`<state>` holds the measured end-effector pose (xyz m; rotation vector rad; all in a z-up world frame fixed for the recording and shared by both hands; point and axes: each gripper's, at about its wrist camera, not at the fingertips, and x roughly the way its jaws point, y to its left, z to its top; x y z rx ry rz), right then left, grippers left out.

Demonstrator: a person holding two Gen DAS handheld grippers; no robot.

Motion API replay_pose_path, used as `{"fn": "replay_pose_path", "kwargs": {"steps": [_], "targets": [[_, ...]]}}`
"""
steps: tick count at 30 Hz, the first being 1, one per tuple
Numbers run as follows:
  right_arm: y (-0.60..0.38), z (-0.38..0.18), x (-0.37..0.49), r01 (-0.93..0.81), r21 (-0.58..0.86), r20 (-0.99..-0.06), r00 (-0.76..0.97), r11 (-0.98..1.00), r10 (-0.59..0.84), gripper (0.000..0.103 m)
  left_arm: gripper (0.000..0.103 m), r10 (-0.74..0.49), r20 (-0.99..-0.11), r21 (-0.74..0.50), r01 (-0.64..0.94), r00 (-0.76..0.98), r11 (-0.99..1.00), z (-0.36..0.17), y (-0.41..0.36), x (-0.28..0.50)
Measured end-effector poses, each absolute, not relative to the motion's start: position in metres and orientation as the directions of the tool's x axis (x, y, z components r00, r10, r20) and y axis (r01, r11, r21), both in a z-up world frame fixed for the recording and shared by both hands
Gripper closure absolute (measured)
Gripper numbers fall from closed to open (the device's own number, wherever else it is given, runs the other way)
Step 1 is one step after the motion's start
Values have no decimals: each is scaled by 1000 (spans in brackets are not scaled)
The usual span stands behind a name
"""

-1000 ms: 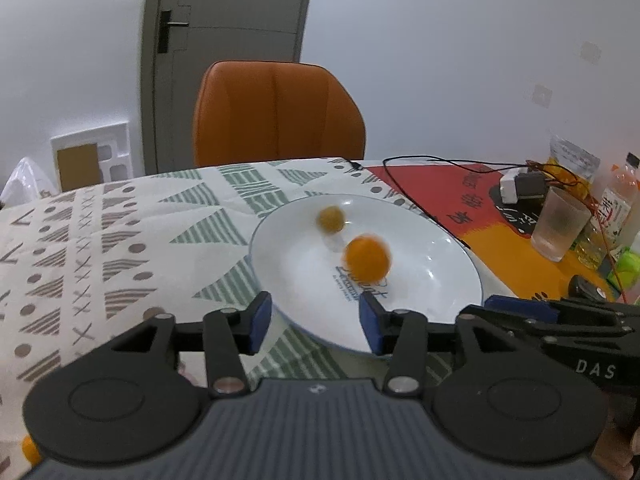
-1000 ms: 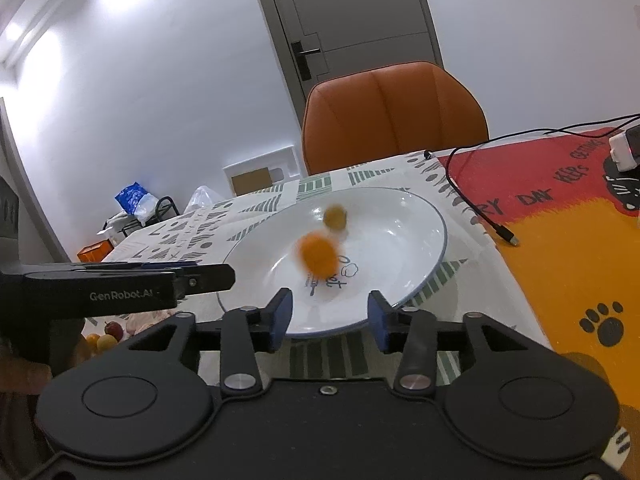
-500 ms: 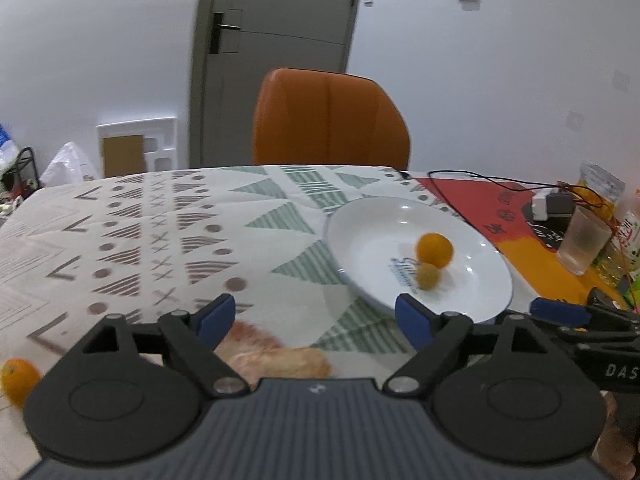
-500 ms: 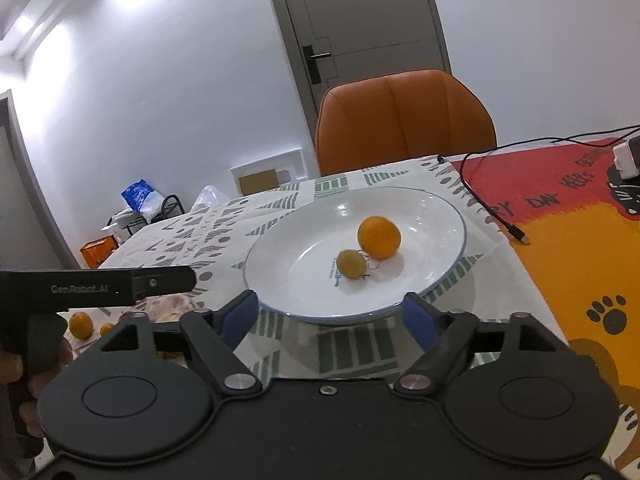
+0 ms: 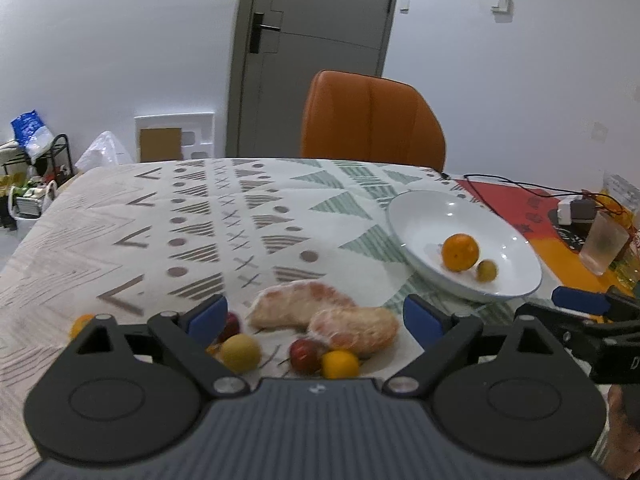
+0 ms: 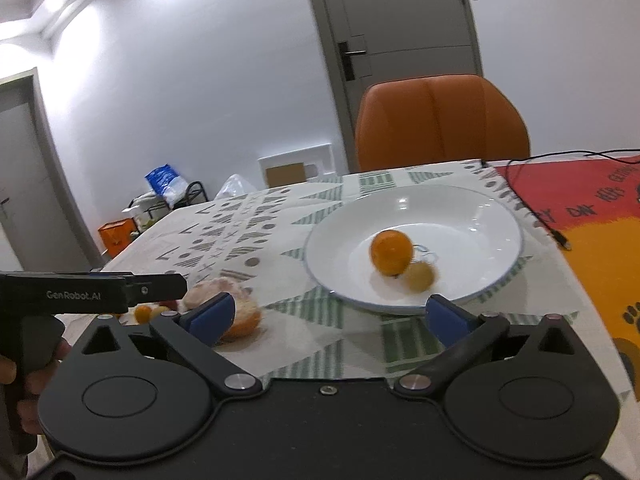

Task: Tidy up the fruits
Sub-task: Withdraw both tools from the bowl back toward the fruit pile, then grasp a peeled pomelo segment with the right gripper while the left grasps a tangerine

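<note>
Two fruits lie in the plate (image 5: pixel 416 216) in the left wrist view: an orange (image 5: pixel 460 252) and a small yellow fruit (image 5: pixel 487 270) touching it on its right. The plate sits on the patterned cloth (image 5: pixel 160 224) toward the table's right edge, with a cup (image 5: pixel 602 244) just beyond it. The left gripper (image 5: pixel 316 316) hangs over the near edge of the table, its blue fingers (image 5: pixel 208 314) spread wide and holding nothing. Between them lie two peeled pomelo pieces (image 5: pixel 324 316) side by side, and nearer still a yellow fruit (image 5: pixel 241 352), a red fruit (image 5: pixel 304 354) and a small orange fruit (image 5: pixel 341 364). Another orange fruit (image 5: pixel 80 322) rests near the left edge, well apart from the plate. An orange chair (image 5: pixel 372 120) stands at the far edge.

From the right wrist view, the right gripper (image 6: pixel 328 314) also stands wide open and empty — just short of the plate (image 6: pixel 332 240), which lies ahead of it. The orange (image 6: pixel 391 252) and the small yellow fruit (image 6: pixel 418 276) touch at the plate's middle. The left gripper (image 6: pixel 160 286) reaches in from the left, above a pomelo piece (image 6: pixel 240 308) and a few small fruits (image 6: pixel 146 312) on the cloth. A cable (image 6: pixel 532 208) runs over the red mat (image 6: pixel 580 192) along the right edge.
</note>
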<state>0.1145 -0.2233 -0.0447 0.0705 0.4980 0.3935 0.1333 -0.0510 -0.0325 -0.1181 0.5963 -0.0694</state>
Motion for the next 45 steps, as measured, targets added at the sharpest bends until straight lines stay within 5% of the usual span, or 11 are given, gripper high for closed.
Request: {"fn": "replay_pose_path", "kwargs": {"steps": [19,25,32,45], "targets": [[-178,-52,117,-434,135,-490,753,891,440,0,9,-26,-562,-175,-88,827,981,-46,9,108],[-168,-55,121,-457,124,-503,736,881,453,15,12,-31,-549,-183,-84,835,979,-49,15,106],[-163,-63,129,-465,118,-535,715,878,450,31,35,-49,-555,-185,-66,831,980,-56,16,112],[-146,-76,145,-488,68,-581,690,870,432,38,56,-65,-577,-191,-58,814,980,-71,22,123]]}}
